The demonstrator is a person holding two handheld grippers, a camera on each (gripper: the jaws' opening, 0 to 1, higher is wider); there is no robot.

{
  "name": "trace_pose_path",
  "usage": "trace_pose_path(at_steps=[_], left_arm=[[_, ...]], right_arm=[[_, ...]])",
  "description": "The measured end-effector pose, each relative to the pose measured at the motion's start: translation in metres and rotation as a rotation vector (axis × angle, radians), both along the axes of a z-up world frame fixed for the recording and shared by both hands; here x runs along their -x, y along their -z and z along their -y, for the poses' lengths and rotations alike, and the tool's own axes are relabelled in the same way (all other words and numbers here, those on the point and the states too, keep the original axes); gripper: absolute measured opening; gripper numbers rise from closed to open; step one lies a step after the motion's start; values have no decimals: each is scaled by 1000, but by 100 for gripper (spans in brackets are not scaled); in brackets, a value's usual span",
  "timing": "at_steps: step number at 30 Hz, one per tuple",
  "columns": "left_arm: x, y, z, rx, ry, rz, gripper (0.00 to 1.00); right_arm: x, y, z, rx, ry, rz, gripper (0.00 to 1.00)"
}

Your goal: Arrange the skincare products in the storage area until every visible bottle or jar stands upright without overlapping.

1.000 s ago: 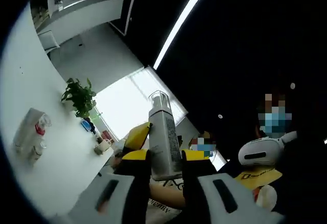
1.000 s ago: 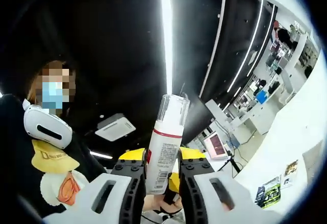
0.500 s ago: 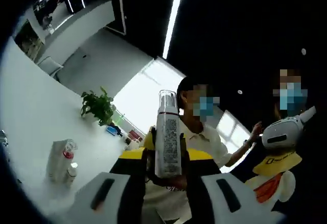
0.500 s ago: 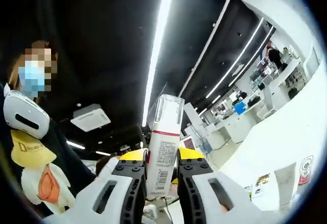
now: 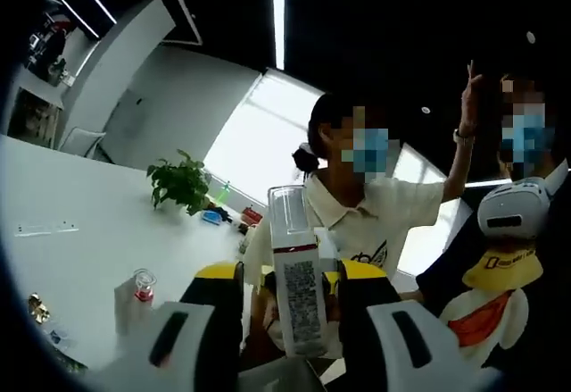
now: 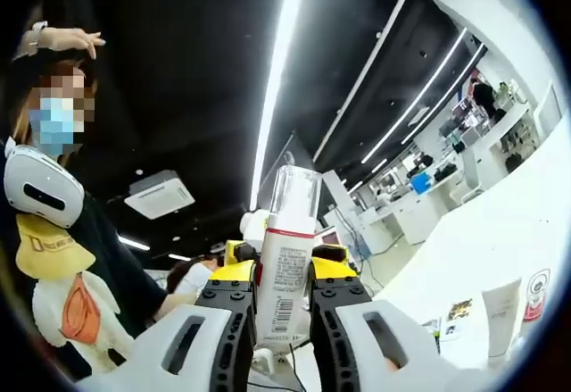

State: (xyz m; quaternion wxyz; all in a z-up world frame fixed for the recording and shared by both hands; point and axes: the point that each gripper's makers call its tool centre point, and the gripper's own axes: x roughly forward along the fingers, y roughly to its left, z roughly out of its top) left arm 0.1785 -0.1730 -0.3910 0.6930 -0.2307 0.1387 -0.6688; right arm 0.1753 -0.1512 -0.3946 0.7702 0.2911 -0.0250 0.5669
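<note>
Clamping a white bottle (image 5: 297, 294) between its two yellow-tipped jaws, the left gripper (image 5: 290, 303) holds it raised above the white table (image 5: 80, 249), clear cap up, printed label facing the camera. The jaws press against the bottle's sides low on its body. In the left gripper view a small bottle with a clear cap and red band (image 5: 143, 285) stands upright on the table to the left of the jaws, and next to it a pale item too blurred to identify. A few small objects lie at the table's near left edge; I cannot tell what they are. A potted plant (image 5: 181, 182) sits far back on the table by a bright window. A person in a pale polo shirt (image 5: 370, 218) stands behind the held bottle; another person with a raised hand (image 5: 470, 97) is at the right.

The right gripper (image 6: 277, 307) is likewise closed on a white bottle with a red band (image 6: 285, 258) under its clear cap, held upright in the air, jaws tight on its lower half. In the right gripper view a white tube (image 6: 504, 316) stands upright on the table (image 6: 482, 240) at the lower right. A second yellow-tipped gripper peeks out just behind the held bottle. A person in dark clothing is at the left.
</note>
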Motion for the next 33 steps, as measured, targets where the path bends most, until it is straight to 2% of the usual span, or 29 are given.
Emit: trace_pose_path(at_steps=[3, 10, 15, 24, 33], left_arm=[[1, -2, 2, 11, 11, -3, 31], [1, 2, 0, -6, 26, -22, 30], [4, 4, -3, -27, 30, -13, 30], [16, -1, 3, -17, 34, -20, 29], [24, 2, 2, -28, 43, -28, 29]], right_arm=[[1, -1, 4, -9, 11, -1, 21], [3, 2, 7, -5, 13, 1, 21], [7, 5, 5, 22, 7, 16, 21], [13, 1, 3, 12, 3, 27, 21], [17, 4, -1, 16, 0, 23, 21]])
